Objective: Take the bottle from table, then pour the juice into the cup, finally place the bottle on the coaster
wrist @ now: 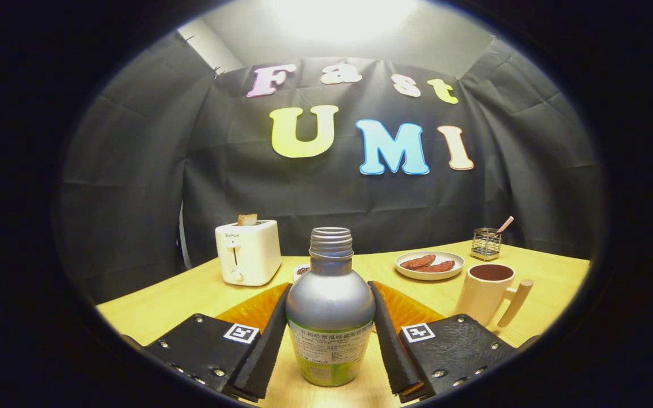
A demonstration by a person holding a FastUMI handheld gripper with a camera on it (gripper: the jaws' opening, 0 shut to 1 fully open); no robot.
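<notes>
Three steps make up the job, and none looks finished: the bottle (pixel 330 306) stands upright on the table (pixel 536 266), its cap off and its threaded neck open, while the cup (pixel 488 294) to the right of the bottle already looks dark inside, though whether that is juice I cannot tell. The orange coaster (pixel 403 306) lies flat just behind the bottle, showing on both sides of it, with nothing resting on it. So the taking is in hand, I judge, and the pouring and the setting down on the coaster are left. The gripper (pixel 330 340) has the bottle between its two fingers (pixel 264 345), which lie along the bottle's flanks, spread about as wide as its body; they seem to touch the sides, yet whether both truly press I cannot tell. Farther behind the bottle to the left stands a white toaster (pixel 248 252) with bread in it, and behind it to the right a plate (pixel 429 265) of food.
</notes>
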